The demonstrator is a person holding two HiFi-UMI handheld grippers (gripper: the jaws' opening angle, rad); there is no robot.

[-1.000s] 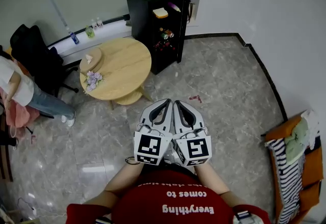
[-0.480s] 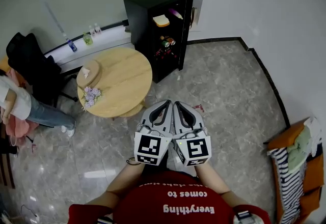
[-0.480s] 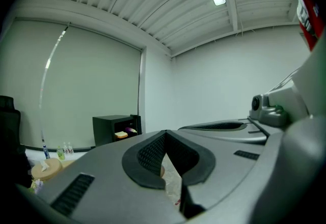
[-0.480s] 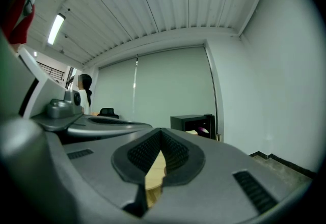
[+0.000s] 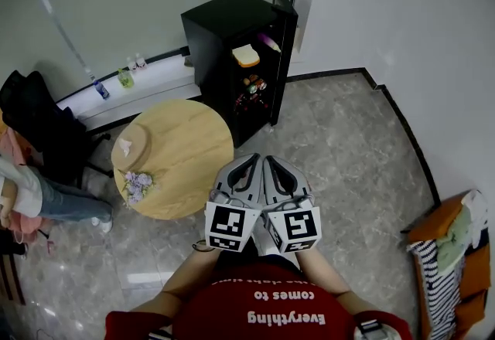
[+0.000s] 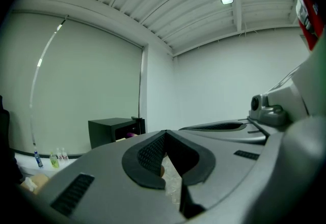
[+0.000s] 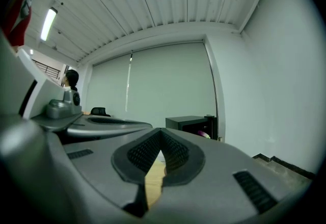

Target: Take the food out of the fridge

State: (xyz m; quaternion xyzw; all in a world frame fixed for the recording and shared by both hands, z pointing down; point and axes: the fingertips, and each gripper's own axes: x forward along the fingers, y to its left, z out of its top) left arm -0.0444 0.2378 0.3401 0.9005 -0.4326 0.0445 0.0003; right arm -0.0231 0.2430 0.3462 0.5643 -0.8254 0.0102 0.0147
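Head view is showing a black box-shaped fridge (image 5: pixel 224 29) that is being kept upright against the pale wall, well apart from both grippers. Its long axis is running vertically. Its open front is being turned toward the lower right of the picture, with the door (image 5: pixel 285 22) being left swung out at the right side.

The food is being kept inside. A pale slice of bread (image 5: pixel 246 56) is being kept flat on an upper shelf. A purple oblong thing (image 5: pixel 268 42) is being kept just beside it, nearer the door, with its long axis slanting down to the right in the picture. Small cans (image 5: pixel 253 86) are being stored one shelf lower.

A round light wooden table (image 5: pixel 182 153) is being seen just beside the fridge, to the left of the grippers. The left gripper (image 5: pixel 252 156) and the right gripper (image 5: pixel 270 158) are being held side by side and are being pointed toward the fridge. In each gripper view the jaws are being pressed together at the tips, and nothing is being gripped between them.
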